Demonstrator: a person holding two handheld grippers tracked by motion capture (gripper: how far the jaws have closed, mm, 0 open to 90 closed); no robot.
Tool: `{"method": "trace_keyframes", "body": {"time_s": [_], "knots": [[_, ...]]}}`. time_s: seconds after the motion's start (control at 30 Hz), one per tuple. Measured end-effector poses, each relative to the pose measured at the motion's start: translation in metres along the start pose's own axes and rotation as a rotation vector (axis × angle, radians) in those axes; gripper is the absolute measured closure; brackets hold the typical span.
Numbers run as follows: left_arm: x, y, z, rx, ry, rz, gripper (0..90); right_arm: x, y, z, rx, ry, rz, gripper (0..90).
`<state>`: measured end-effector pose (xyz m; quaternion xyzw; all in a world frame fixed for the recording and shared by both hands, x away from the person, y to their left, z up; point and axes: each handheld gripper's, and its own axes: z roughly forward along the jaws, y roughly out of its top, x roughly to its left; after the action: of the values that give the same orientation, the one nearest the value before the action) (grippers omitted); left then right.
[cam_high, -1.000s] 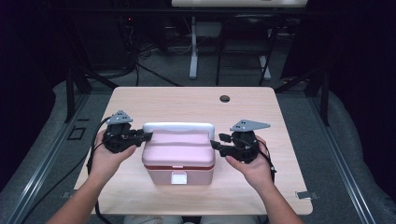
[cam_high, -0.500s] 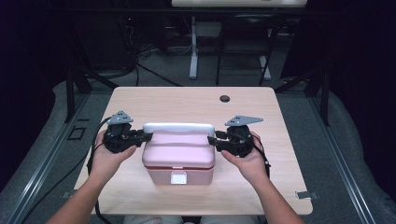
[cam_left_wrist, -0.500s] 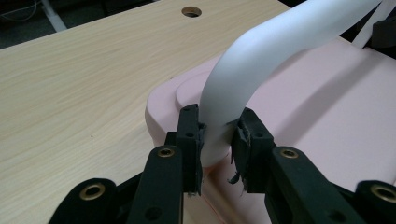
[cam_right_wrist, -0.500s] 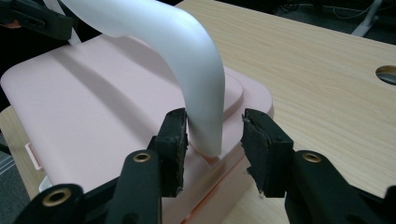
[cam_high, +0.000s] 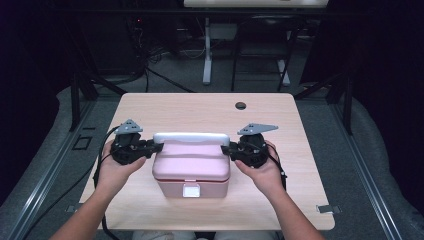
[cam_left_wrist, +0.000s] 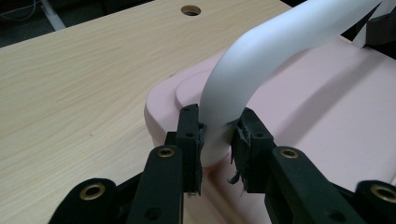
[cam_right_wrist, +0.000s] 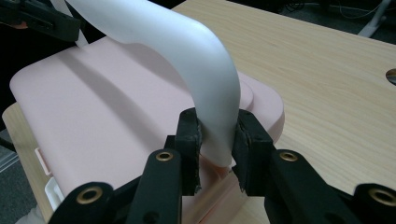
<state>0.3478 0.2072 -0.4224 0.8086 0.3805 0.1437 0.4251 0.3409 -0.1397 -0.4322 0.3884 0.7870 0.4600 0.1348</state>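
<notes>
A pink lidded box (cam_high: 191, 165) with a white arched handle (cam_high: 191, 138) stands near the front middle of the wooden table (cam_high: 200, 107). My left gripper (cam_high: 156, 147) is at the handle's left end. In the left gripper view its pads (cam_left_wrist: 194, 140) press on the white handle (cam_left_wrist: 261, 60) just above the pink lid (cam_left_wrist: 317, 112). My right gripper (cam_high: 226, 149) is at the handle's right end; its jaws have just been closing. Its pads (cam_right_wrist: 189, 140) now clamp the handle (cam_right_wrist: 196, 56) over the lid (cam_right_wrist: 93, 112).
A round cable hole (cam_high: 241, 105) sits near the table's far edge. A white latch (cam_high: 191, 190) marks the box's front face. Dark floor, cables and desk legs (cam_high: 207, 50) lie beyond the table.
My right gripper has moved left to the handle's right end and its jaws have closed onto it. The left gripper and the box have stayed put.
</notes>
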Motion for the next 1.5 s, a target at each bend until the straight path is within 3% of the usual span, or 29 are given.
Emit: {"method": "trace_keyframes", "body": {"time_s": [0.27,0.77,1.1,1.3,1.5], "knots": [[-0.001,-0.004,-0.001,0.001,-0.007,-0.006,73.7,0.001,-0.001,-0.001,0.021,0.011,0.007,73.3],[-0.001,-0.001,-0.012,-0.019,-0.022,-0.015,73.3,0.006,0.004,-0.009,-0.007,0.031,0.018,73.6],[0.002,0.002,-0.023,-0.052,0.003,-0.016,66.8,0.002,0.009,-0.010,-0.008,0.044,0.043,74.0],[0.004,-0.003,-0.038,-0.064,0.022,-0.008,66.8,0.001,0.011,-0.011,-0.010,0.044,0.053,74.0],[0.009,-0.019,-0.049,-0.057,0.031,-0.009,70.9,-0.001,0.016,-0.015,-0.017,0.038,0.065,74.0]]}}
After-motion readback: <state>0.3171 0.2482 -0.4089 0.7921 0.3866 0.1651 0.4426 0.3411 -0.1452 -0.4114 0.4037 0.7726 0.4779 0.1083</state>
